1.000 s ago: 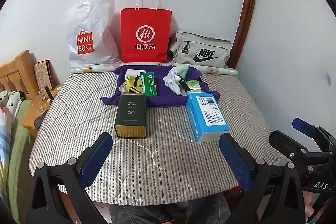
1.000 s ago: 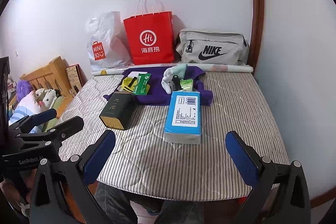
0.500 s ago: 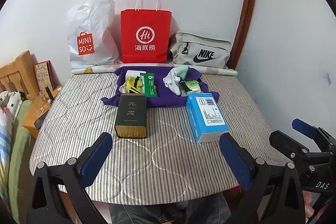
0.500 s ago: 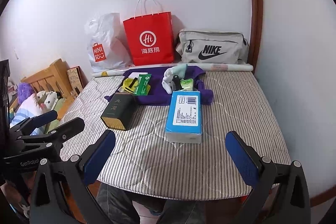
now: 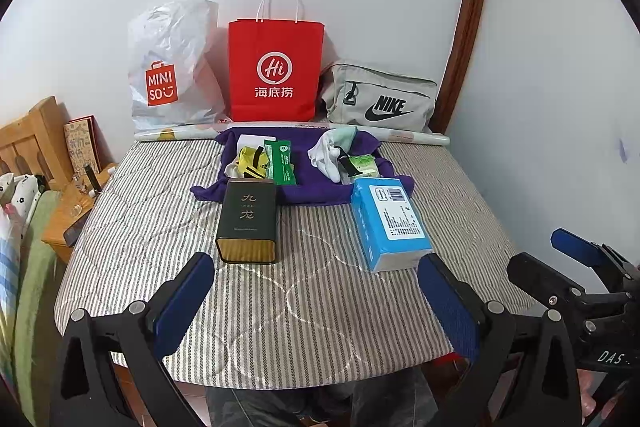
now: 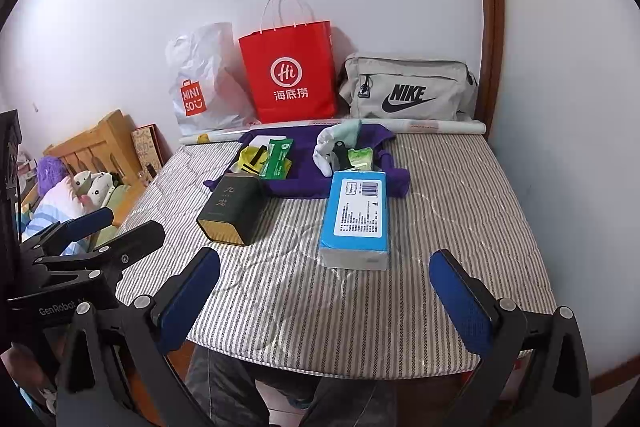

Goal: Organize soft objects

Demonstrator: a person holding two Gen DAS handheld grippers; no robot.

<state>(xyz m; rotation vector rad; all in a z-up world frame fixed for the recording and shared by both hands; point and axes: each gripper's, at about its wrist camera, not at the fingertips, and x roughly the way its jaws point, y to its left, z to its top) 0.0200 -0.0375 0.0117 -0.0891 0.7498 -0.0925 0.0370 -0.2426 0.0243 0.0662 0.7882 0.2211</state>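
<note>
A purple cloth (image 5: 308, 183) (image 6: 304, 171) lies at the back of the striped mattress (image 5: 280, 291). On it lie white socks (image 5: 326, 159) (image 6: 324, 151), a green packet (image 5: 280, 163) (image 6: 276, 157), a yellow item (image 5: 250, 163) and a small green tissue pack (image 5: 364, 167) (image 6: 360, 159). A dark tin (image 5: 248, 223) (image 6: 230, 211) and a blue box (image 5: 388, 223) (image 6: 356, 219) lie in front of it. My left gripper (image 5: 316, 303) and right gripper (image 6: 324, 299) are open and empty over the near edge, well short of the objects.
A MINISO plastic bag (image 5: 172, 71), a red paper bag (image 5: 274, 67) and a grey Nike bag (image 5: 380, 103) stand against the back wall. A rolled paper (image 5: 416, 137) lies behind the cloth. A wooden headboard (image 5: 28, 139) and bedding are at left. A wall is at right.
Both grippers have drifted very slightly; nothing on the mattress has moved.
</note>
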